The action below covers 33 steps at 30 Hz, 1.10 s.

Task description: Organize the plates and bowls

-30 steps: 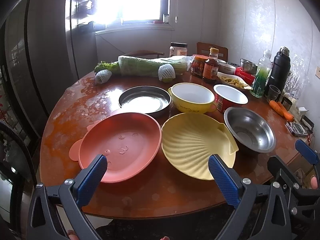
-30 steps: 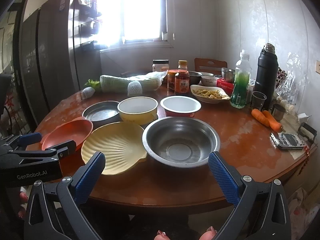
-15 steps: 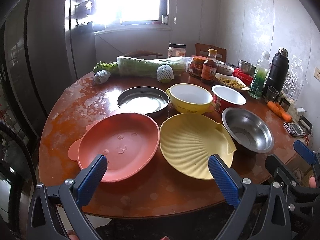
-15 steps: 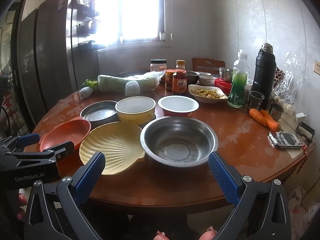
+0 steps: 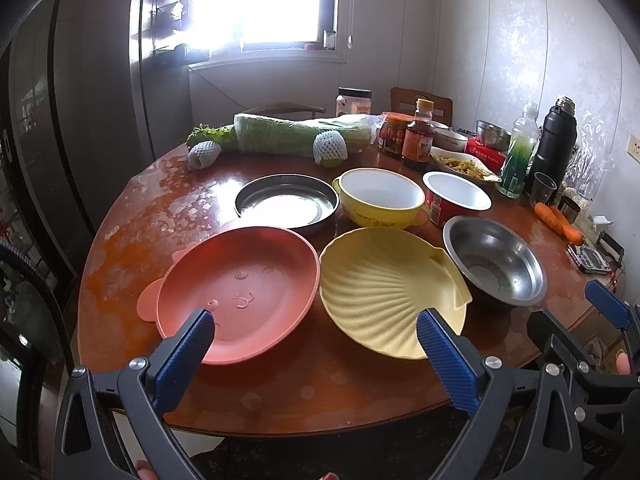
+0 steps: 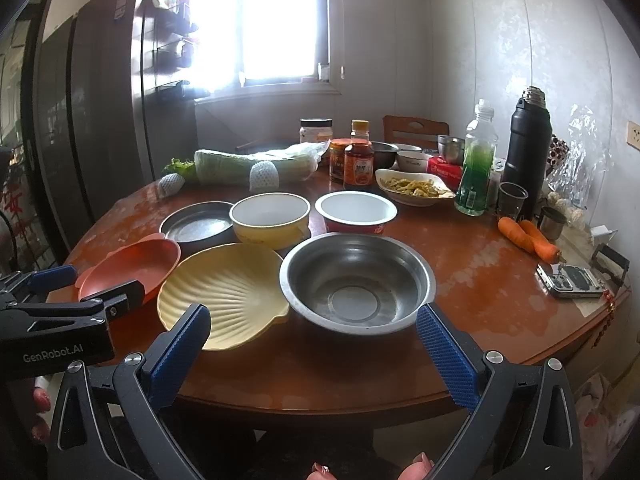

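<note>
Pink plate [image 5: 236, 292] near edge behind pad | left tool [image 5: 312, 336] spread | right tool [image 6: 314, 334] spread, empty

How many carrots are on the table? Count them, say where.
2. The left carrot and the right carrot lie side by side near the table's right edge, in front of a small metal cup. Clutter behind could hide more.

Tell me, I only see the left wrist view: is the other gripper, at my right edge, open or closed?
Observer: Open. The right wrist view shows the right gripper spread wide, holding nothing.
Operator: What is it facing?
Observer: The steel bowl, roughly centred between its fingers, untouched.
Operator: Any writing on my gripper?
Observer: Yes. The left gripper reads GenRobot.AI on its side.
</note>
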Available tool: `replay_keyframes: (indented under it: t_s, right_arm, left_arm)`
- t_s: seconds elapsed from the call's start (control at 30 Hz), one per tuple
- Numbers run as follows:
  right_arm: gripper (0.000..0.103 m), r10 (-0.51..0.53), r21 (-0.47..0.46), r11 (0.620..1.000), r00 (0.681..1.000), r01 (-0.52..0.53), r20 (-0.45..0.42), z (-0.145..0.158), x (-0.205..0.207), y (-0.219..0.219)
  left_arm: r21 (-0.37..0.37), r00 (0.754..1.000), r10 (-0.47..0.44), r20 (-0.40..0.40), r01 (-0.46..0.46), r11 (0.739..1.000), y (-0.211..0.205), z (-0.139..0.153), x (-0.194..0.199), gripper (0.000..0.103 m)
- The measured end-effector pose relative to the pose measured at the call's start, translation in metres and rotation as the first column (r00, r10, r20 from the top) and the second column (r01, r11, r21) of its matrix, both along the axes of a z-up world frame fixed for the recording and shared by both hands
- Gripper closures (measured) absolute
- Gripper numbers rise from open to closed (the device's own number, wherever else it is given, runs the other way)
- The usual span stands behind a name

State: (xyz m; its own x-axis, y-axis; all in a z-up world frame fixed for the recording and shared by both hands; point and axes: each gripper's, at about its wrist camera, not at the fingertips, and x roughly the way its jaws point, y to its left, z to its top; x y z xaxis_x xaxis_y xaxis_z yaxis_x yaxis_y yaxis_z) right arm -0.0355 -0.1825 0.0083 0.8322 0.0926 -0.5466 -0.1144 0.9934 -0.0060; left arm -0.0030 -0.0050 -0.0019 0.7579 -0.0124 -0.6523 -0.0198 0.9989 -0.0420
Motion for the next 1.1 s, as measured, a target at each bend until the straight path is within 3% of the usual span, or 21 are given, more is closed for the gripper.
replay_keyframes:
  t_s: [0.53, 0.97, 1.1]
  right_arm:
    - [0.0, 0.013, 0.009, 1.0, 1.0, -0.013, 0.005, 0.003, 0.009, 0.008]
    - [0.0, 0.135, 0.072, 0.988, 0.991, -0.136, 0.022, 0.019, 0.032, 0.044]
    - [0.0, 0.218, 0.099, 0.971, 0.976, -0.219, 0.018, 0.027, 0.042, 0.061]
  left_arm:
    - [-0.013, 1.0, 0.004, -0.007, -0.004, 1.0, 0.013, -0.003, 0.005, 0.001]
    - [-0.034, 0.994, 0.113, -0.005, -0.113, 0.993, 0.073, -0.002, 0.009, 0.001]
    - [-0.035, 0.99, 0.138, -0.025, -0.139, 0.99, 0.092, -0.005, 0.009, 0.001]
